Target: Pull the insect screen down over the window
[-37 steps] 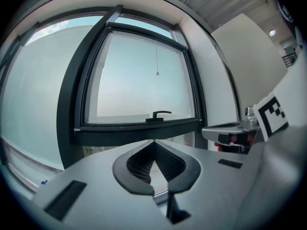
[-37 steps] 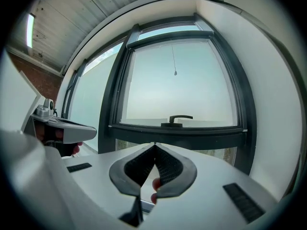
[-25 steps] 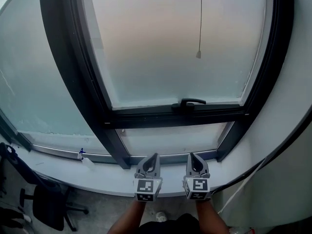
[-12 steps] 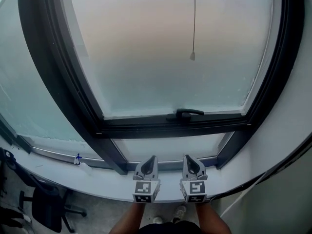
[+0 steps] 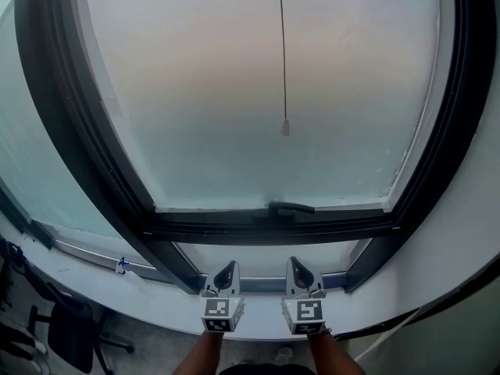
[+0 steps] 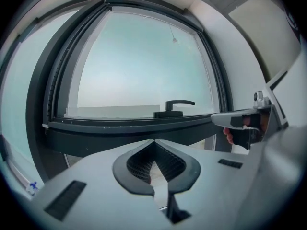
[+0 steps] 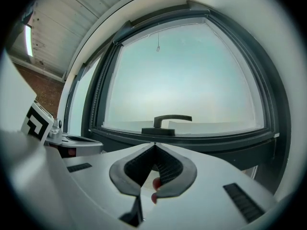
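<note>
1. Left hand-held gripper and right hand-held gripper are both clenched on nothing. They sit low by the sill, well below the cord.
2. Insect screen not in view, probably rolled up above the window. Only its pull cord shows, hanging mid-pane and ending in a small toggle.
3. Handling: cord is thin, limp and light, so it will swing when touched. Expect light mesh with steady roller resistance.
4. Take hold just above the toggle, which should stop the pads slipping off. Pull straight down.
</note>
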A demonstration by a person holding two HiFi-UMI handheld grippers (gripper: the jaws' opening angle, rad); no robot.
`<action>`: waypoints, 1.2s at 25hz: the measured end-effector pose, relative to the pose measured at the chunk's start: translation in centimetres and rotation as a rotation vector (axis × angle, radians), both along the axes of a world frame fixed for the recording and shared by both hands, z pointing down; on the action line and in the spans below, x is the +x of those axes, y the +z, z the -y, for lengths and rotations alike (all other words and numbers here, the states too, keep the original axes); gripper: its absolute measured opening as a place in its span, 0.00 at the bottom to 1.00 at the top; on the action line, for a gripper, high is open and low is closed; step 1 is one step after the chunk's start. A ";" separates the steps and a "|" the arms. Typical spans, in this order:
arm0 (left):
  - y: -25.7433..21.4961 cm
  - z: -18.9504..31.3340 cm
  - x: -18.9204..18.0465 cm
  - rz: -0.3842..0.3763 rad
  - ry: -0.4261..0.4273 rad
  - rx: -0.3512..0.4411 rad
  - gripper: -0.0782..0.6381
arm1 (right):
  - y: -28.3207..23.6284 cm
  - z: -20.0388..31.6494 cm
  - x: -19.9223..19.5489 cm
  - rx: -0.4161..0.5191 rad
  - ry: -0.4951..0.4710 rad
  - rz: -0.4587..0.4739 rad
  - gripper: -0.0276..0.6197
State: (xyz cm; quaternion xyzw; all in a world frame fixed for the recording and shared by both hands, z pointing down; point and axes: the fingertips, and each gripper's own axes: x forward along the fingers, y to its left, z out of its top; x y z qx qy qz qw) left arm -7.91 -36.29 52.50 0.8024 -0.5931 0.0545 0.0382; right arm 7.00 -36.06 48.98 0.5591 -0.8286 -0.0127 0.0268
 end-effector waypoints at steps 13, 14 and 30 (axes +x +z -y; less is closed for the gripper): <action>-5.9 3.4 -0.4 0.004 -0.035 0.097 0.10 | -3.5 3.4 0.8 0.026 0.012 0.088 0.05; -7.0 3.7 -0.5 0.005 -0.034 0.104 0.10 | -4.0 3.8 0.9 0.025 0.020 0.108 0.05; -16.7 9.0 -0.8 -0.047 0.056 0.283 0.10 | -13.4 7.5 0.0 0.215 0.090 0.089 0.05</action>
